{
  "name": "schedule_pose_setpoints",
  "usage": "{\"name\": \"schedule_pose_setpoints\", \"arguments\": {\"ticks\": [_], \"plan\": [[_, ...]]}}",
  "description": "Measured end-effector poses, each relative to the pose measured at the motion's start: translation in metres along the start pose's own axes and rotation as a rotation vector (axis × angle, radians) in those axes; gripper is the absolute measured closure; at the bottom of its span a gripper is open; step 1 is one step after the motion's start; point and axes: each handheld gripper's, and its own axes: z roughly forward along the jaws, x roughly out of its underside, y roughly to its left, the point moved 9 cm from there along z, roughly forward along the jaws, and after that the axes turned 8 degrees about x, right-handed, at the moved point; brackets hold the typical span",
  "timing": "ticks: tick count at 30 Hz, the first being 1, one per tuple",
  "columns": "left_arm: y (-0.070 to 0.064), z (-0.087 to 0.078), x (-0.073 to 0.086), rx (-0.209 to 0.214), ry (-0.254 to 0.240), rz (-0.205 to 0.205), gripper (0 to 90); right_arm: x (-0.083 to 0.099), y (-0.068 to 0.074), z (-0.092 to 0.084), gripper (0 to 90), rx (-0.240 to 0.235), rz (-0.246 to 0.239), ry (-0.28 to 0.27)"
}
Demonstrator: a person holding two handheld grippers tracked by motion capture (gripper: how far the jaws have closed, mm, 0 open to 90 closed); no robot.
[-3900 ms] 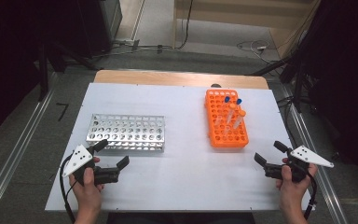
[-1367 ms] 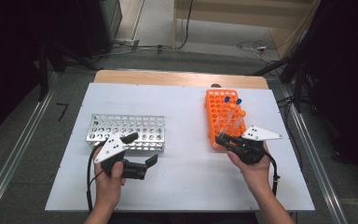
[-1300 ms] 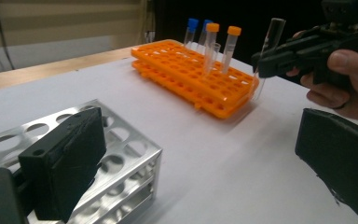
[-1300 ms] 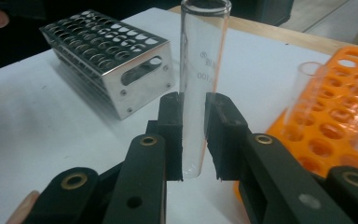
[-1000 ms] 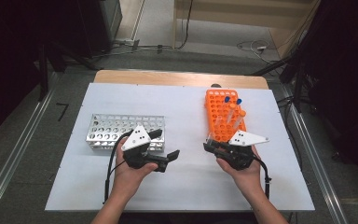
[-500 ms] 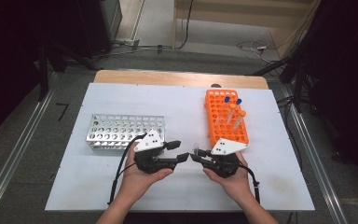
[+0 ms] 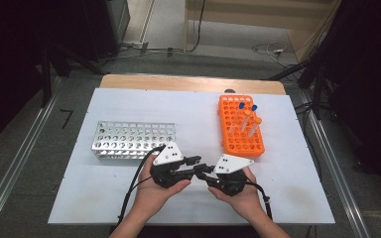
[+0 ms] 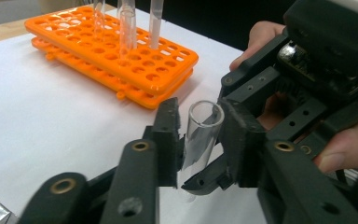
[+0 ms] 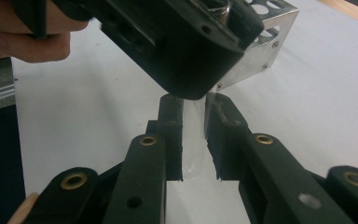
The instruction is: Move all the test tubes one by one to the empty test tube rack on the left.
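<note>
Both grippers meet at the 6 o'clock edge of the bench, nose to nose, with one clear tube between them. The right gripper has its jaws narrow and clamped on the tube, which stands upright between the pads in the right gripper view. The left gripper has just been closing, and its jaws now flank the same tube near its open mouth; in the left gripper view the pads look to be touching or nearly touching the glass, though full pressure is hard to confirm.

The orange rack sits at 2 o'clock with several capped tubes upright in it. The metal rack lies at 10 o'clock, just behind the left hand.

This looks like a handover, and the risks lie in its timing. If the right gripper lets go before the left has a firm hold, the tube may slip and roll off the near edge. If both squeeze hard while the hands drift apart, the thin wall could crack or the tube could twist out. The left grip sits high near the rim, so the tube may pivot once freed.
</note>
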Motion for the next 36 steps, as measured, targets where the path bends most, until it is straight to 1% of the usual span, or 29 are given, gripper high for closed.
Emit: {"name": "schedule_pose_setpoints", "arguments": {"ticks": [2, 3, 4, 7, 8, 11, 12, 14, 17, 19, 21, 22, 23, 24, 25, 28, 30, 31, 32, 33, 34, 35, 36], "plan": [[0.0, 0.0, 0.0, -0.001, 0.0, -0.004, 71.6, 0.0, 0.0, 0.0, 73.9, 0.001, -0.002, 0.0], [-0.001, 0.0, 0.0, 0.002, 0.002, 0.0, 73.7, 0.0, 0.0, 0.0, 73.9, 0.001, -0.002, 0.001], [-0.001, 0.001, 0.001, -0.006, 0.006, 0.003, 74.6, 0.0, 0.0, 0.0, 73.9, 0.002, -0.001, 0.002], [0.0, 0.001, 0.001, -0.013, 0.005, 0.002, 75.7, 0.0, 0.0, 0.001, 73.9, 0.001, -0.001, 0.002], [0.0, 0.001, 0.001, -0.021, 0.005, 0.005, 76.0, 0.001, -0.001, 0.001, 73.8, 0.0, 0.006, 0.006], [-0.001, 0.001, 0.0, -0.023, 0.008, 0.015, 76.4, 0.001, 0.0, 0.001, 73.3, -0.004, 0.016, 0.003], [-0.001, 0.0, 0.0, -0.022, 0.002, 0.008, 76.4, 0.001, 0.0, 0.0, 72.7, -0.003, 0.019, -0.001], [0.0, -0.001, -0.002, -0.023, -0.009, 0.0, 76.5, 0.002, 0.0, -0.001, 65.7, -0.016, 0.039, -0.005], [0.002, -0.005, -0.004, -0.024, -0.015, -0.003, 76.5, 0.006, -0.004, -0.008, 55.8, -0.018, 0.069, -0.014], [0.004, -0.006, -0.006, -0.028, -0.018, -0.005, 76.5, 0.008, -0.009, -0.015, 48.8, -0.008, 0.077, -0.031], [0.006, -0.009, -0.006, -0.033, -0.015, -0.001, 76.5, 0.013, -0.016, -0.022, 44.1, 0.003, 0.087, -0.044], [0.007, -0.01, -0.007, -0.035, -0.017, -0.004, 76.6, 0.015, -0.02, -0.026, 40.9, 0.011, 0.098, -0.054], [0.007, -0.01, -0.007, -0.035, -0.017, -0.004, 76.5, 0.017, -0.025, -0.03, 38.3, 0.019, 0.12, -0.061], [0.008, -0.012, -0.007, -0.038, -0.016, -0.003, 76.5, 0.017, -0.025, -0.03, 38.3, 0.019, 0.12, -0.061], [0.012, -0.015, -0.009, -0.044, -0.026, -0.009, 76.6, 0.02, -0.033, -0.037, 34.7, 0.031, 0.144, -0.079], [0.016, -0.018, -0.011, -0.056, -0.033, -0.013, 76.6, 0.025, -0.042, -0.047, 27.4, 0.053, 0.169, -0.099], [0.023, -0.025, -0.015, -0.08, -0.043, -0.013, 76.6, 0.028, -0.047, -0.054, 22.5, 0.066, 0.174, -0.106], [0.023, -0.025, -0.015, -0.08, -0.043, -0.013, 76.6, 0.028, -0.047, -0.054, 22.5, 0.066, 0.174, -0.106], [0.025, -0.027, -0.017, -0.087, -0.044, -0.012, 76.6, 0.031, -0.051, -0.06, 19.4, 0.066, 0.183, -0.118], [0.028, -0.029, -0.018, -0.096, -0.044, -0.01, 76.6, 0.031, -0.051, -0.06, 19.4, 0.066, 0.183, -0.118], [0.03, -0.031, -0.02, -0.103, -0.046, -0.009, 76.6, 0.032, -0.053, -0.063, 18.8, 0.067, 0.197, -0.121], [0.033, -0.033, -0.021, -0.104, -0.049, -0.013, 76.6, 0.034, -0.056, -0.07, 17.4, 0.068, 0.208, -0.14], [0.036, -0.035, -0.022, -0.109, -0.048, -0.015, 76.6, 0.034, -0.056, -0.07, 17.4, 0.068, 0.208, -0.14]]}}
